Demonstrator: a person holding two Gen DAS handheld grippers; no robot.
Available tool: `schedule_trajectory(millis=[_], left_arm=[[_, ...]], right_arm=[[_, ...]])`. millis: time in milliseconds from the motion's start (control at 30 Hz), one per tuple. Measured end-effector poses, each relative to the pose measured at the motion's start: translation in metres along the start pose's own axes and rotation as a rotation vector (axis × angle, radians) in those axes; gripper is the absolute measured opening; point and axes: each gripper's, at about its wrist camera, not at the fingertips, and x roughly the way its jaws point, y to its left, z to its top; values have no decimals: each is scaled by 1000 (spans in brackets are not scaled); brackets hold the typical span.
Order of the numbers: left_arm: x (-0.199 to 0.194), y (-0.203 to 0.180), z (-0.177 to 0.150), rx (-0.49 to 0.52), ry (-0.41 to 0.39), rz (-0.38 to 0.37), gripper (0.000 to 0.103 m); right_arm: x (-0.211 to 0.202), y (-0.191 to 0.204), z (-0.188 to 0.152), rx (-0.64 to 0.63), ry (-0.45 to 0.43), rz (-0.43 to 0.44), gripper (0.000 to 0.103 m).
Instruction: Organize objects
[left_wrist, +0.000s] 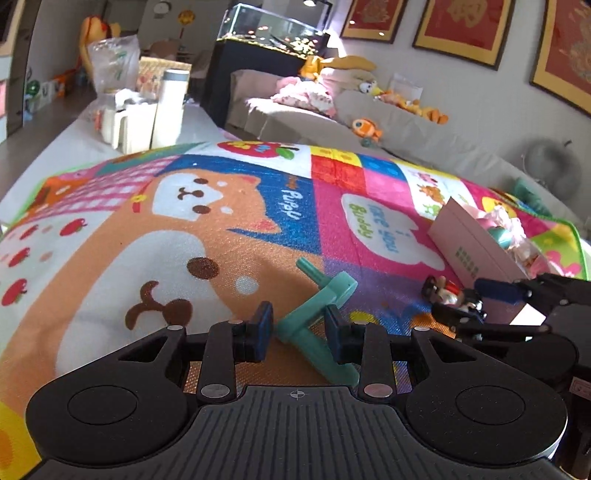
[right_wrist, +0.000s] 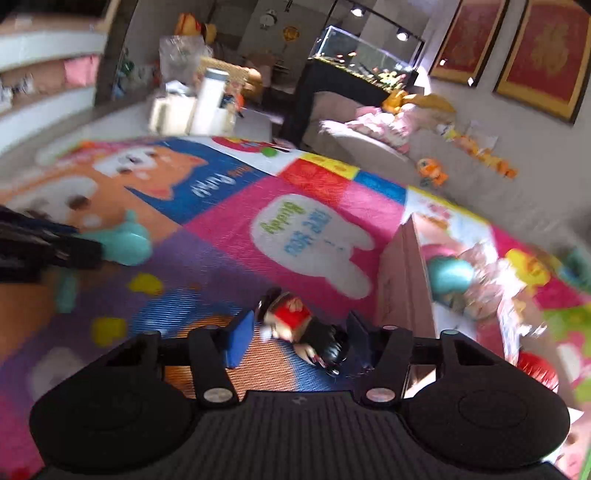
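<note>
Your left gripper, jaws wide: teal toy between them, long axis slanting across. Your right gripper, wide, straddles the figurine; pink box just right.

Woven cloth mat, smooth teal plastic toy

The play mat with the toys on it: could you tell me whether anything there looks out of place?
Two toys lie loose on the play mat instead of in the pink box: a teal plastic toy between the left gripper fingers, and a small figurine on its side between the right gripper fingers.
</note>
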Motion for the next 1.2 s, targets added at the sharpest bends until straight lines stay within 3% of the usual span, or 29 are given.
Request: schedule_trajectory(millis=[67,100,133,367,467,700,767,833,867,1000,1200], left_arm=[[0,-1,0,6,1,4,35],[0,-2,0,12,2,8,35],[0,-4,0,20,3,14,35],[1,-10,0,60,7,43,35],[2,-13,-1,81,9,58,35],[2,-25,-4,139,15,70,35],[3,-27,-5,147,16,77,35],[3,-26,-4,141,17,73,36],[3,-25,-4,137,17,70,36],[3,-25,-5,140,18,72,36],[4,-25,-5,135,17,68,36]], right_arm=[[-5,-8,-1,45,30,62,45],[-8,-12,-2,74,53,110,34],[-12,-16,-4,104,70,156,30],[-55,-28,-37,173,81,275,28],[-75,-41,-58,202,75,273,28],[-89,-81,-91,339,92,167,28],[-93,-84,-90,359,74,167,32],[-99,-79,-85,348,34,174,51],[-102,-75,-83,337,12,179,56],[-101,-52,-58,271,-55,217,58],[-72,-18,-15,181,-110,188,58]])
